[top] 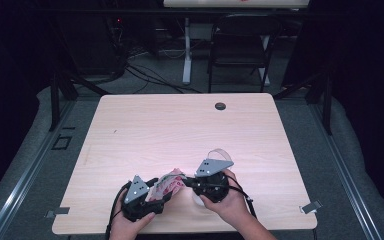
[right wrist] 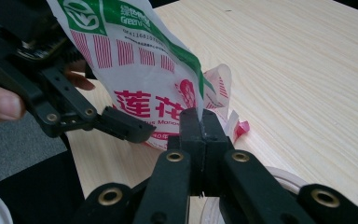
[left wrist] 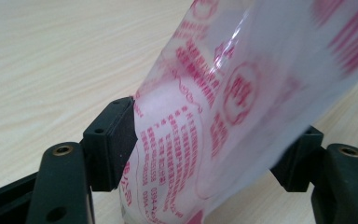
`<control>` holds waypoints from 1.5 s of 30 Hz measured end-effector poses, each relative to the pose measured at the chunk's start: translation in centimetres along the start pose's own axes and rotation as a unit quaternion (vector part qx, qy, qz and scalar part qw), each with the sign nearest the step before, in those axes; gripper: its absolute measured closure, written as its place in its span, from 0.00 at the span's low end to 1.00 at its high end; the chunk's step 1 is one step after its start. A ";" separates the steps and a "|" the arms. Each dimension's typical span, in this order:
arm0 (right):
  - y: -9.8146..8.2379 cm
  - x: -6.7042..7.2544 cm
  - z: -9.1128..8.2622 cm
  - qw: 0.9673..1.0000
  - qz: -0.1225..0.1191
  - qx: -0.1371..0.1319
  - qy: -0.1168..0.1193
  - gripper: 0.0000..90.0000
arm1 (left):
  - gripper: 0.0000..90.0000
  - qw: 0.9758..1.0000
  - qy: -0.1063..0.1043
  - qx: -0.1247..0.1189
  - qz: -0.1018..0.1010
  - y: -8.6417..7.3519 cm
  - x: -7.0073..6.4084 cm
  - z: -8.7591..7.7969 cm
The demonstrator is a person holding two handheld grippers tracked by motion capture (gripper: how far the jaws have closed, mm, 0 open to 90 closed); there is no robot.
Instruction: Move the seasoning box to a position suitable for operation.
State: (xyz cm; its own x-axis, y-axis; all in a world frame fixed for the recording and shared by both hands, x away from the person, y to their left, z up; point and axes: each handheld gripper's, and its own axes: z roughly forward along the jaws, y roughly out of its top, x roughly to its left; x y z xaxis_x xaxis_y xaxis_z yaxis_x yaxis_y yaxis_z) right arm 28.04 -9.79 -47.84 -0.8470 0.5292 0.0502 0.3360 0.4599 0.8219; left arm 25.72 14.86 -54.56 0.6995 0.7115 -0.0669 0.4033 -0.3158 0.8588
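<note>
A clear plastic bag [top: 166, 186] with red print and a green band hangs between my two grippers near the table's front edge. My right gripper [right wrist: 200, 126] is shut on the bag's [right wrist: 140, 79] lower edge, pads pressed together over the film. My left gripper [left wrist: 207, 149] is open, its jaws wide apart with the bag [left wrist: 223, 116] passing between them. One pad [left wrist: 116, 140] sits at the bag's side and the other shows behind the film. From above, the left gripper [top: 156, 194] is left of the bag and the right gripper [top: 184, 183] is to its right.
A clear ring-shaped object [right wrist: 284, 179] lies on the wooden table [top: 180, 130] under the right gripper. A dark round grommet [top: 220, 106] sits near the table's far edge. A black chair [top: 240, 45] stands beyond the table. Both hands hold the grippers close to the front edge.
</note>
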 end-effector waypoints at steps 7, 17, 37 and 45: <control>-0.1 -0.1 0.0 1.000 0.002 -0.001 0.000 1.00 | 0.34 1.000 0.001 0.010 -0.012 -0.9 0.3 1.1; -0.4 -0.2 -0.1 1.000 0.002 0.000 0.001 1.00 | 0.27 1.000 0.015 0.011 -0.013 -1.4 0.7 2.1; -0.5 -0.2 -0.2 1.000 0.005 -0.001 -0.001 1.00 | 0.24 0.998 0.013 0.057 -0.013 -2.2 0.9 4.0; -0.6 -0.2 -0.1 1.000 0.004 0.001 -0.001 1.00 | 0.24 0.997 0.009 0.077 -0.019 -2.1 1.0 4.3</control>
State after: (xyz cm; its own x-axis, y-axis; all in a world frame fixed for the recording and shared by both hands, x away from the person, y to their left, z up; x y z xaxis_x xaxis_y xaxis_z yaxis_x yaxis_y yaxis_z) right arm 27.96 -10.24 -48.25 -0.8437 0.5339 0.0560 0.3438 0.4572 0.8203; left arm 28.11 13.52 -58.64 0.6718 0.7357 -0.0865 0.5161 -0.3811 0.7671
